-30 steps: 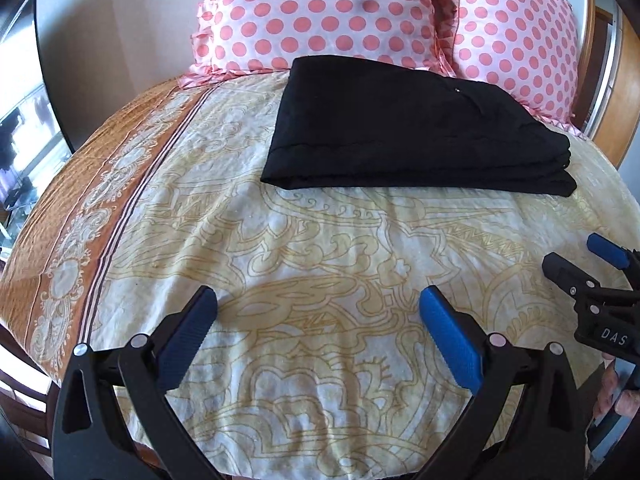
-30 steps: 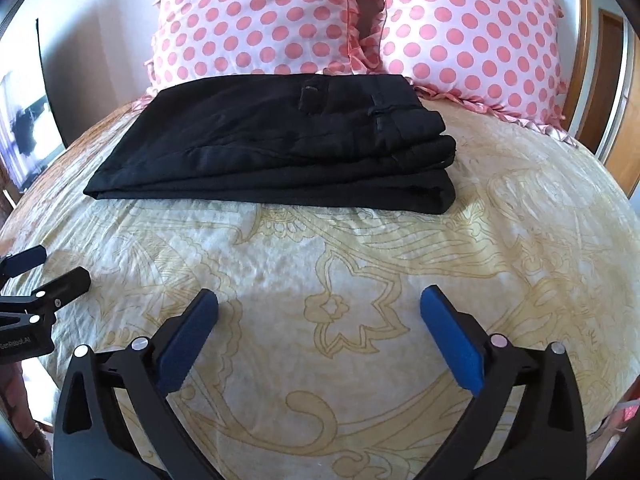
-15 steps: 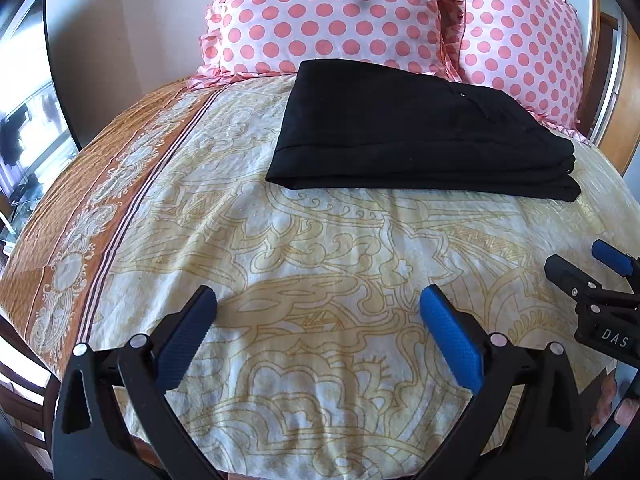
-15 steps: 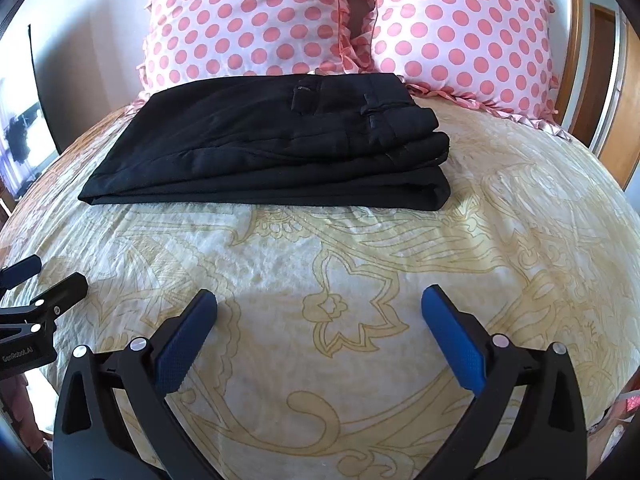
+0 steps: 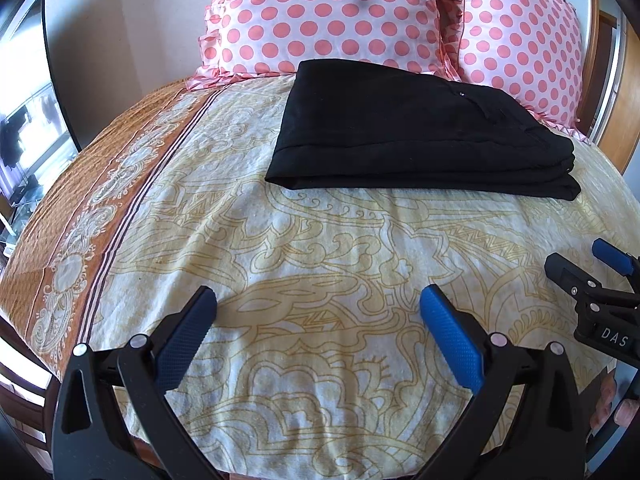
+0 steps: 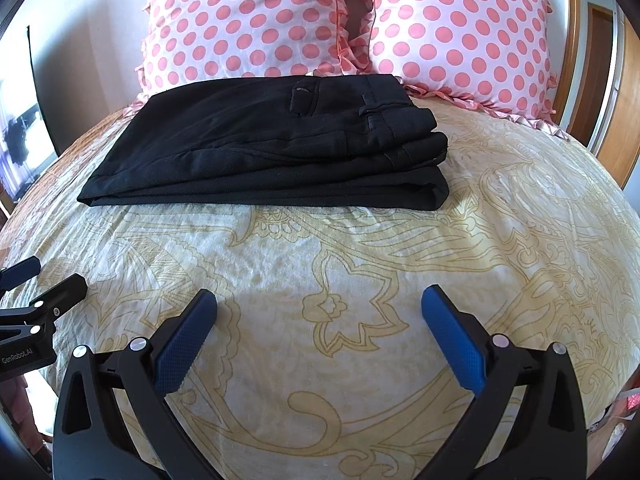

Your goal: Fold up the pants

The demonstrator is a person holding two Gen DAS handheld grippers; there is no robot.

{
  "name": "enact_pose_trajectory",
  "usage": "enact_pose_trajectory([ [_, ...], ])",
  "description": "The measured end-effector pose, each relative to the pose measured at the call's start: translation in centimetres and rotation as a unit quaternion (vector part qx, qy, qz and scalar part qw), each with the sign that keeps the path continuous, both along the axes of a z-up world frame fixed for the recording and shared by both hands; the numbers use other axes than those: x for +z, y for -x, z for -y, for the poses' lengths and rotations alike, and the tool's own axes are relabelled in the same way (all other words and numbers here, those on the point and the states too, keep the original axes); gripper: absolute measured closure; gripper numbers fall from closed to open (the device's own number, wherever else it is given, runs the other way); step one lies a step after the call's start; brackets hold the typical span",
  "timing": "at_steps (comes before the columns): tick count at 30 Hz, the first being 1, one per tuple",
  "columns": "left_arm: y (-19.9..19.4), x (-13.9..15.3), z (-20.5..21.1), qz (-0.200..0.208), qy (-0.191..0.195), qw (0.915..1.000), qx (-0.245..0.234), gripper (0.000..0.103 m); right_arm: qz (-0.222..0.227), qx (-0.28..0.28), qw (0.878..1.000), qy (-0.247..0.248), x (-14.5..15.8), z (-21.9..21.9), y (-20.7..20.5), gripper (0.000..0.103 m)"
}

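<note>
Black pants (image 5: 416, 136) (image 6: 272, 148) lie folded in a flat stack on the patterned bedspread (image 5: 320, 256), just in front of the pillows. The waistband with a belt loop faces right in the right wrist view. My left gripper (image 5: 318, 308) hovers open over the near part of the bed, well short of the pants, holding nothing. My right gripper (image 6: 320, 308) is likewise open and empty near the front of the bed. Each gripper shows at the edge of the other's view, the right one (image 5: 592, 264) and the left one (image 6: 44, 280).
Two pink polka-dot pillows (image 6: 248, 28) (image 6: 464, 36) stand against the headboard behind the pants. An orange border strip (image 5: 80, 200) runs along the bed's left side. A wooden door frame (image 6: 616, 92) is at the right. Fingers of a hand (image 5: 612, 408) show at lower right.
Both grippers have drawn slightly back and tilted up, so the pants and pillows sit a bit lower and nearer centre. The pants have not moved. Both grippers stayed open.
</note>
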State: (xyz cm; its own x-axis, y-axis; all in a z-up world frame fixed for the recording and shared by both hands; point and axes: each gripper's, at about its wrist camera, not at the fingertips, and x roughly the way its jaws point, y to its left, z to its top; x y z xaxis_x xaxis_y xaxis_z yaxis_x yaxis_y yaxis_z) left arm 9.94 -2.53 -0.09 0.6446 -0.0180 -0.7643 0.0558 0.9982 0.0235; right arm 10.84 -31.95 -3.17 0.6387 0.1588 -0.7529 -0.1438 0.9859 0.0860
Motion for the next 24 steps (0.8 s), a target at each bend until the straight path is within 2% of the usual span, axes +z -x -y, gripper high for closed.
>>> enact_pose_trajectory([
  [24, 0.01, -0.03, 0.03, 0.002, 0.0, 1.0, -0.008, 0.002, 0.001, 0.001, 1.0, 0.0, 0.0, 0.14, 0.01, 0.001],
])
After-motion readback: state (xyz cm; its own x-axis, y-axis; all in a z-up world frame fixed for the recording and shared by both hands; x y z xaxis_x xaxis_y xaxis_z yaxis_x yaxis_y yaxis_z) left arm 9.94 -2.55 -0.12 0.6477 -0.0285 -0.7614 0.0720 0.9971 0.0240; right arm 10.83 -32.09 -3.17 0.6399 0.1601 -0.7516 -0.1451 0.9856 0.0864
